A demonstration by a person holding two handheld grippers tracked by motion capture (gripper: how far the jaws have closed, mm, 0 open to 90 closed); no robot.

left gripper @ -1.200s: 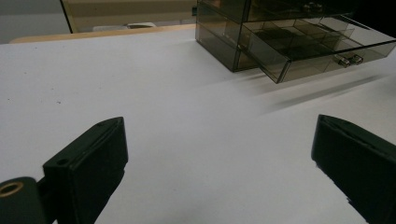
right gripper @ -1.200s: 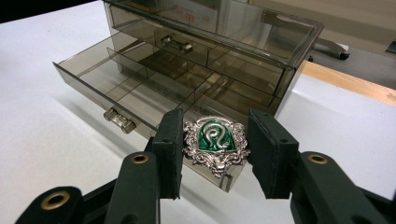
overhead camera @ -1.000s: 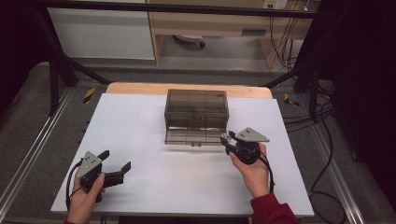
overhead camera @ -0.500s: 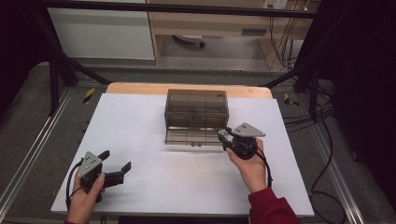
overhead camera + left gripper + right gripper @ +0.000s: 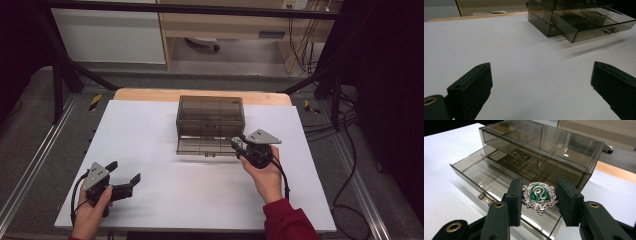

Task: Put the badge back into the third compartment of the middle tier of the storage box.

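A smoked clear drawer box (image 5: 210, 116) stands at the middle back of the white table, its lower drawer (image 5: 205, 145) pulled out toward me. My right gripper (image 5: 239, 145) hovers at the drawer's right front corner. In the right gripper view it (image 5: 539, 195) is shut on a silver crest badge (image 5: 539, 198) with a green centre, held upright between the pads over the drawer's divided compartments (image 5: 481, 173). My left gripper (image 5: 122, 172) rests near the front left of the table, open and with nothing in it (image 5: 541, 82). The box (image 5: 574, 20) lies far ahead of it.
The white table top (image 5: 150, 135) ends in a wooden strip (image 5: 145, 95) at the back. Black frame rails and cables (image 5: 350, 165) run along both sides of the table. The upper drawer (image 5: 521, 155) of the box is pushed in.
My right gripper has edged slightly left and closer to the open drawer, still holding the badge. The left gripper has stayed where it was.
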